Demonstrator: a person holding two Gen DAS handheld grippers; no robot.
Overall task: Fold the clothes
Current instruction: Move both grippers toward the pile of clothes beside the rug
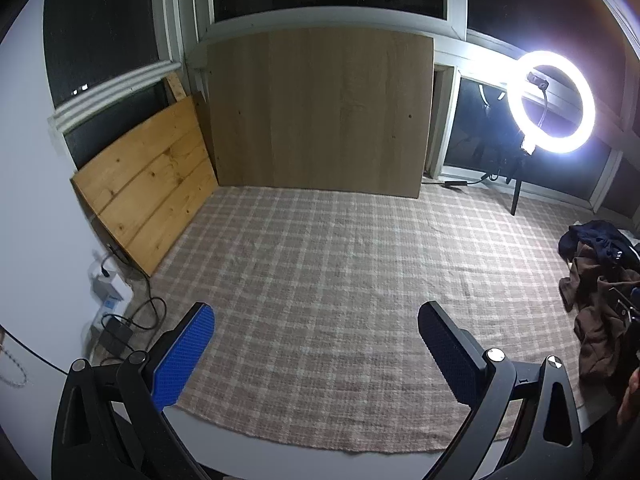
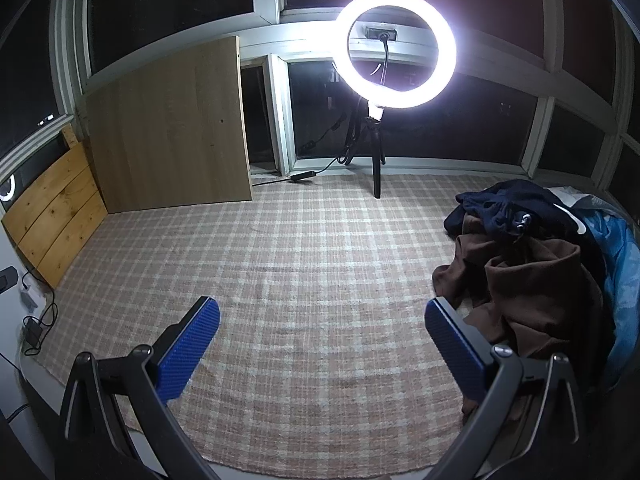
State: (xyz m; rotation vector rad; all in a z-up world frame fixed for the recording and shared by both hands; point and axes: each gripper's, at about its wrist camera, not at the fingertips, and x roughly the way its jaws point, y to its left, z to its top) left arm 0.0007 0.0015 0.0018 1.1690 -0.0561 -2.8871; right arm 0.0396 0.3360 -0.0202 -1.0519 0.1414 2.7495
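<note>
A heap of clothes lies on the right side of a checked rug: a brown garment in front and a dark navy garment on top behind it. In the left wrist view the same brown garment and navy garment sit at the far right edge. My left gripper hovers open over bare rug, well left of the heap, with nothing between its blue pads. My right gripper is open too, its right finger close beside the brown garment.
A lit ring light on a tripod stands at the back of the rug. Wooden boards and a pine panel lean on the windows. Cables and a power adapter lie at the left wall. Blue fabric lies behind the heap.
</note>
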